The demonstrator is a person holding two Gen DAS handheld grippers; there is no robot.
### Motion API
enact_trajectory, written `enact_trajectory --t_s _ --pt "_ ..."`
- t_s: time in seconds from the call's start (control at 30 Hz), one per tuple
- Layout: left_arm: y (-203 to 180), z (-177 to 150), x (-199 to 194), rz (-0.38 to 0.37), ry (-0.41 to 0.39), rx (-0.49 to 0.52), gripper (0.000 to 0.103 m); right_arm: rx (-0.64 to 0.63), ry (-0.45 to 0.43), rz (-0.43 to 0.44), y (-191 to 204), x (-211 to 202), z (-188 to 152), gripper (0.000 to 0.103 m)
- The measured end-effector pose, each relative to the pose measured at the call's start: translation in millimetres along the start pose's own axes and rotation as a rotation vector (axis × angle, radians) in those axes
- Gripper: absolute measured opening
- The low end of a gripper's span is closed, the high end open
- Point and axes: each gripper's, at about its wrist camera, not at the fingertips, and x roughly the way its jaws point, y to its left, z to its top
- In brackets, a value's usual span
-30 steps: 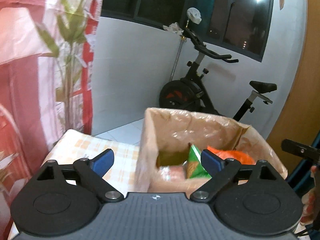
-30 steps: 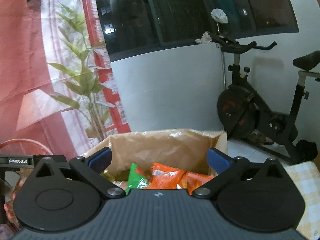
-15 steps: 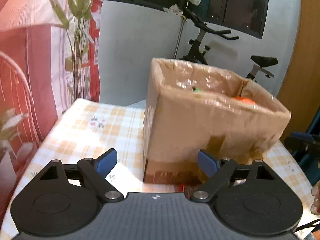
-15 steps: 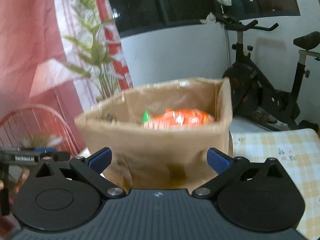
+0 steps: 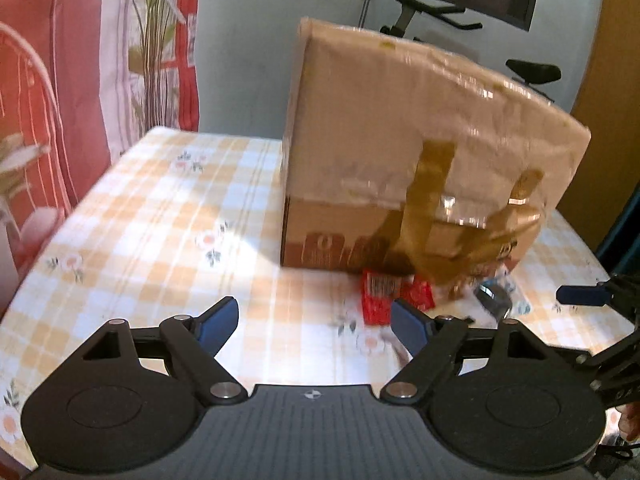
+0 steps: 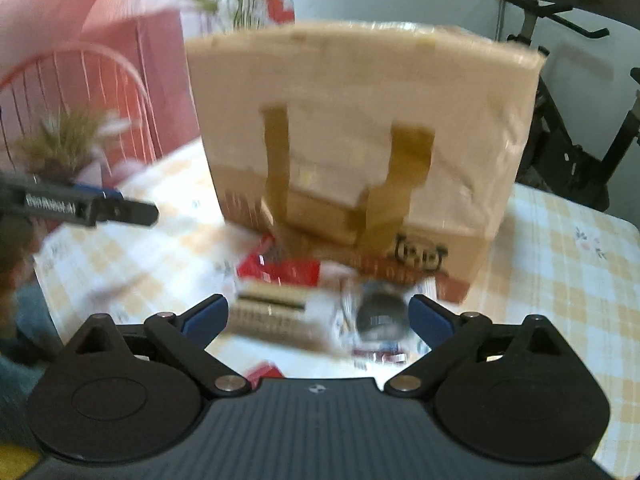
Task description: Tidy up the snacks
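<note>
A tall cardboard box [image 5: 420, 152] wrapped in clear film stands on the checked tablecloth [image 5: 160, 216]; it also shows in the right wrist view [image 6: 360, 140]. Its inside is hidden from both views. Red snack packets [image 5: 376, 296] lie at the foot of the box, with a dark round item [image 5: 494, 298] beside them. In the right wrist view I see red packets [image 6: 280, 268], a striped pale packet [image 6: 268, 312] and a dark round item [image 6: 380, 316], all blurred. My left gripper [image 5: 314, 320] is open and empty, low over the table. My right gripper [image 6: 318, 314] is open and empty, just short of the packets.
An exercise bike [image 6: 560, 80] stands behind the table. A red curtain and plant [image 5: 152, 40] are at the left. A red wire chair [image 6: 80, 92] stands beside the table. The other gripper's finger [image 6: 80, 208] shows at the left of the right wrist view.
Both grippers have dropped from above the box rim to table level in front of it. The snacks inside the box have gone out of sight; packets on the table have come into view.
</note>
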Motion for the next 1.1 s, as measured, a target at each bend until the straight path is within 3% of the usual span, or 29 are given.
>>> enact_trajectory --t_s 0.37,0.47,0.8,0.97,1.1 --pt "-8 -21 10 -0.019 0.062 0.013 0.083 -0.116 0.159 0.053 21 22 -43 0.080" --pt "-8 -23 11 -0.020 0.068 0.015 0.083 -0.116 0.178 0.087 23 25 -47 0.080" --pt "-8 -23 15 -0.012 0.085 0.004 0.082 -0.186 0.203 0.121 31 31 -54 0.081" --pt "-8 -23 15 -0.009 0.088 0.005 0.082 -0.169 0.185 0.108 26 32 -52 0.068" --pt "-8 -24 16 -0.010 0.090 0.006 0.082 -0.155 0.172 0.098 23 34 -50 0.065"
